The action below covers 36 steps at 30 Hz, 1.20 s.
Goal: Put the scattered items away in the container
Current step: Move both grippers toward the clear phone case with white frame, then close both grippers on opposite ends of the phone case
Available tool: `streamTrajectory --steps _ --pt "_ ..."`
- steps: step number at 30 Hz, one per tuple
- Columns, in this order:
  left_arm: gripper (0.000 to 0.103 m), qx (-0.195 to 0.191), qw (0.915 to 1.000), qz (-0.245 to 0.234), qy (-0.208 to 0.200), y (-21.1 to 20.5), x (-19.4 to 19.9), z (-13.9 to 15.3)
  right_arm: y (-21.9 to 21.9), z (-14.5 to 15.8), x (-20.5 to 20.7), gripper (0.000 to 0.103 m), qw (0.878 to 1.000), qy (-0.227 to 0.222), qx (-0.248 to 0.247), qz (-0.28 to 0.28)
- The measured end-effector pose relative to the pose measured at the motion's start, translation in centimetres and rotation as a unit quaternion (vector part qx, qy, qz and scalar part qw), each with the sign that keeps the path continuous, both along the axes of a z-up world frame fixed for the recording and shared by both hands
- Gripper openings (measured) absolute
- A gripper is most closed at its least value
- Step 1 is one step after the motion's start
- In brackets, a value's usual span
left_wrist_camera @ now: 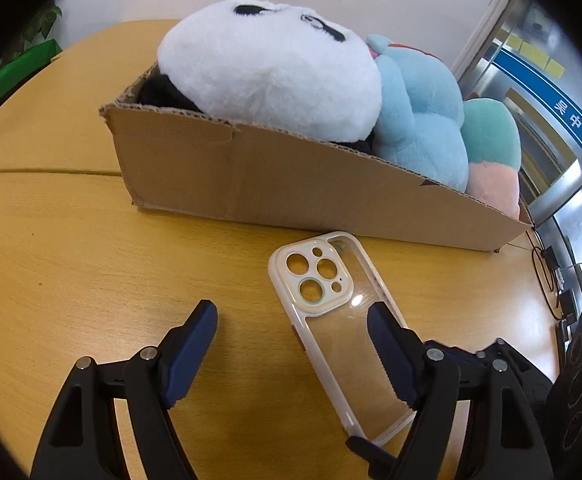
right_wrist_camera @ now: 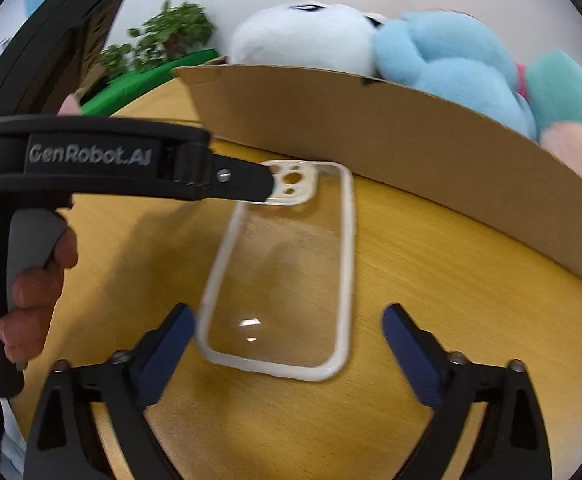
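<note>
Box point(left_wrist_camera: 291, 184) packed with panda point(left_wrist_camera: 271, 64), blue point(left_wrist_camera: 423, 120) and pastel plush point(left_wrist_camera: 491, 148); phone case point(left_wrist_camera: 339, 312) just before box; left gripper point(left_wrist_camera: 291, 320) and right gripper point(right_wrist_camera: 287, 324) jaws wide.

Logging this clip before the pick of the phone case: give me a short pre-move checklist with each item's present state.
1. Phone case lies flat on the table, outside the box: ok.
2. Right tool open, fingers either side of the case's near end: ok.
3. Left tool open; its right finger overlaps the case rather than straddling it: not ok for a left-side grasp.
4. Whether any finger already touches the case: cannot tell.
5. Cardboard box close behind the case: ok.
6. Free room in the box: panda plush and blue plush bulge above the rim; cannot tell.
</note>
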<state>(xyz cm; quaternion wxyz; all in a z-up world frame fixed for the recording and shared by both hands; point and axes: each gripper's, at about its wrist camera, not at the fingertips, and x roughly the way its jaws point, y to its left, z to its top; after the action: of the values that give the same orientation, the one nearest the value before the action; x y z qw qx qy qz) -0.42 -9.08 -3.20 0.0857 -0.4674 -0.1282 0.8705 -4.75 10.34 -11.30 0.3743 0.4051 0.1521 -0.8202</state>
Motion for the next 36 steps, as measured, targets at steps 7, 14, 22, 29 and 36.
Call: streamTrajectory --steps 7,14,22,29,36 --pt "0.077 -0.017 0.9961 -0.083 0.024 0.3 0.8 1.6 4.7 0.0 2.0 0.084 0.997 -0.002 0.003 0.076" --pt "0.078 -0.099 0.9248 -0.365 0.040 7.6 4.2 1.7 11.0 0.1 5.2 0.084 0.955 -0.018 0.035 0.293" --pt "0.078 -0.156 0.7990 -0.581 -0.010 13.3 9.8 -0.9 13.1 0.0 3.5 0.084 0.901 -0.082 0.092 0.416" --pt "0.081 -0.155 0.7731 -0.615 -0.020 15.2 9.6 -2.0 11.6 0.2 3.7 0.078 0.867 -0.083 0.134 0.473" --pt "0.082 -0.177 0.7525 -0.634 0.004 15.7 10.5 -2.3 11.3 0.6 3.4 0.063 0.875 -0.093 0.104 0.463"
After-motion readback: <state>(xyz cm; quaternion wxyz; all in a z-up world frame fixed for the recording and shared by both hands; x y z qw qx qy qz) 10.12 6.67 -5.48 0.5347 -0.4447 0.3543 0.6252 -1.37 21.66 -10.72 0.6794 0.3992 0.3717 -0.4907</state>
